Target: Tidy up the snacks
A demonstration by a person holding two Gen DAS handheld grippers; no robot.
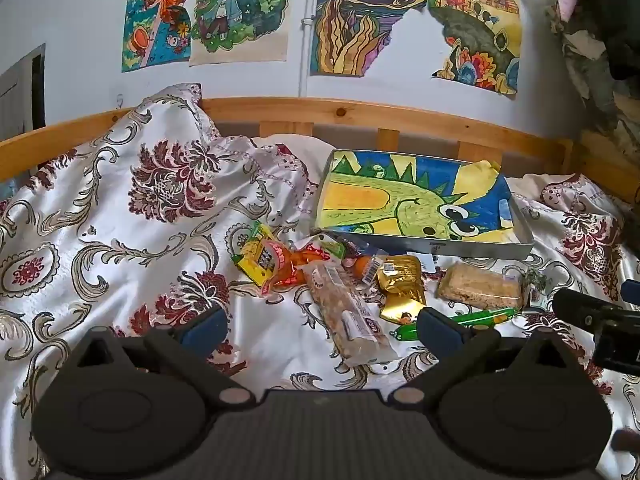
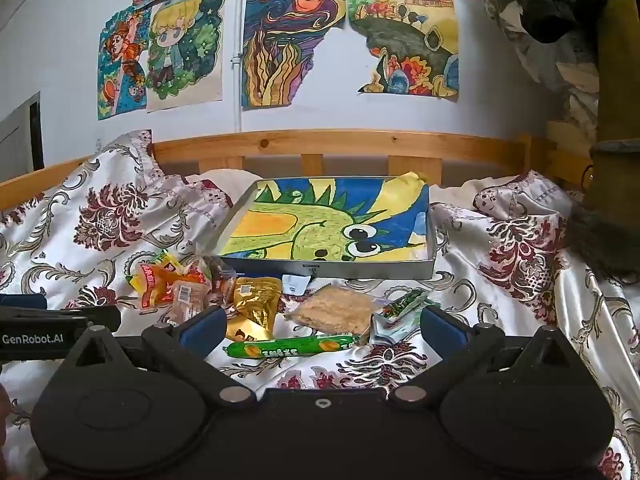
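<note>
A: What is on the bed?

B: A shiny white bedspread with dark red flowers covers it. A pile of snacks lies on it, near the middle.

A: Which snacks?

B: There is a long clear packet with a brown nutty bar inside. To its left sits a small yellow packet next to a bright orange packet. To its right is a crinkly gold foil packet. Farther right lies a flat square crumbly cake in clear wrap. Nearest of all is a long green sausage-shaped tube with orange spots. A small green and silver packet lies just right of the cake.

A: Where do the snacks sit next to the box?

B: They lie just in front of a flat grey metal tray. A drawing of a green spiky creature with big eyes lines its bottom. No snack is inside it.

A: What are the tools doing?

B: The left gripper has its blue pads wide apart and holds nothing. The nutty bar shows between them, farther off. The right gripper is spread wide too, with nothing in it. The green tube shows between its pads.

A: What is behind?

B: A wooden bed rail, then a white wall with colourful drawings.
</note>
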